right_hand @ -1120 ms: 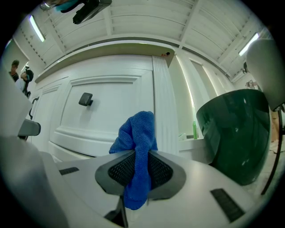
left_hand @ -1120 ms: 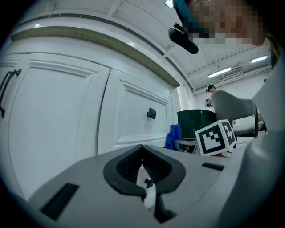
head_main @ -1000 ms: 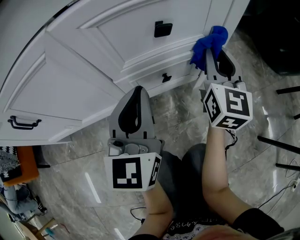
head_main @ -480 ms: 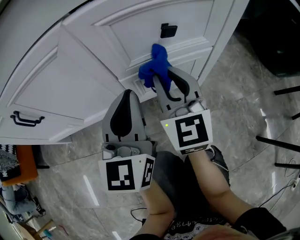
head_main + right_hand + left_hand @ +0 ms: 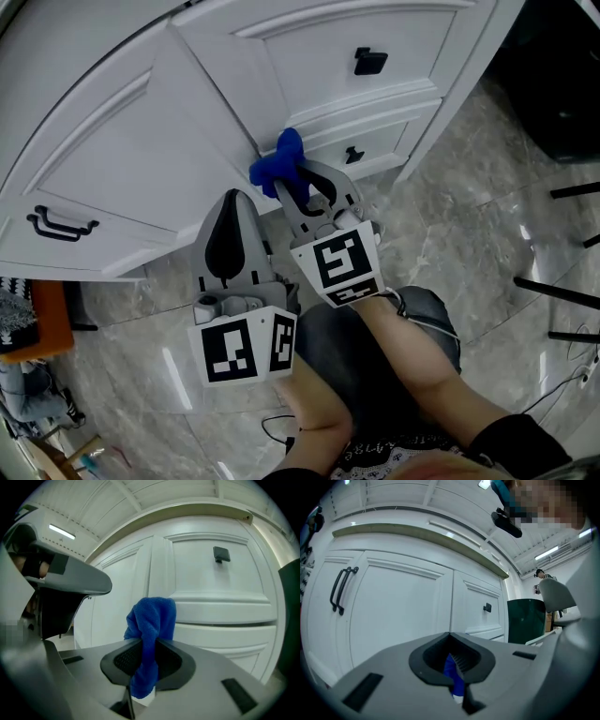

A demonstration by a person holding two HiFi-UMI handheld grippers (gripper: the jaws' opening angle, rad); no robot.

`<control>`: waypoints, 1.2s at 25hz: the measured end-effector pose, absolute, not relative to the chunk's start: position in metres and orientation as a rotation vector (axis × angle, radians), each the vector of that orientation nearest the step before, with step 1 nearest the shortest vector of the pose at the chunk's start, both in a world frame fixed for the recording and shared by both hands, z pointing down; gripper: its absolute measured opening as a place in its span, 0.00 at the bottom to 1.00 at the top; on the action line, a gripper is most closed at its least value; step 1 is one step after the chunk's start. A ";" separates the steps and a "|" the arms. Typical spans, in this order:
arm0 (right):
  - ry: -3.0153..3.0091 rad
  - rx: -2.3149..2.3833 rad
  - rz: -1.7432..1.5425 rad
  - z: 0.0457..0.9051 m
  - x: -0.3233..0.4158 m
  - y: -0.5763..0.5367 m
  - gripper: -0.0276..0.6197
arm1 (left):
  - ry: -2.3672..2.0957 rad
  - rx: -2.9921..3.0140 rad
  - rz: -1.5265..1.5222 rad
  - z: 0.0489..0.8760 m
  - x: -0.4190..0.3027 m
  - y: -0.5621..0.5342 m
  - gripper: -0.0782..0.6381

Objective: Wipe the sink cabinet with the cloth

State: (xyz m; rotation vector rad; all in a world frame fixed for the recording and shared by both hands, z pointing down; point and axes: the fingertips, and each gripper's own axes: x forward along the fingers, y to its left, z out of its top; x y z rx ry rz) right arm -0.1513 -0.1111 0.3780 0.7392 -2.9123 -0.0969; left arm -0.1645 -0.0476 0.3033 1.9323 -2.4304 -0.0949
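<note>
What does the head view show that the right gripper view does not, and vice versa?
Only the head view: the person's forearm and both marker cubes. Only the right gripper view: the ceiling light and the blue cloth hanging down between the jaws. Both: the right gripper shut on that cloth, the white cabinet, its square knob.
</note>
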 end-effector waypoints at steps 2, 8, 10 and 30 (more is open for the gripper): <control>-2.930 0.740 -0.083 0.377 -0.152 -0.114 0.17 | -2.404 1.951 -0.083 0.307 -0.161 -0.052 0.12; -2.940 0.753 -0.106 0.376 -0.153 -0.115 0.17 | -2.396 1.951 -0.075 0.310 -0.162 -0.054 0.12; -2.944 0.746 -0.104 0.376 -0.153 -0.115 0.17 | -2.395 1.949 -0.073 0.311 -0.162 -0.055 0.12; -2.904 0.827 -0.049 0.375 -0.136 -0.128 0.17 | -2.377 1.990 -0.057 0.306 -0.147 -0.059 0.12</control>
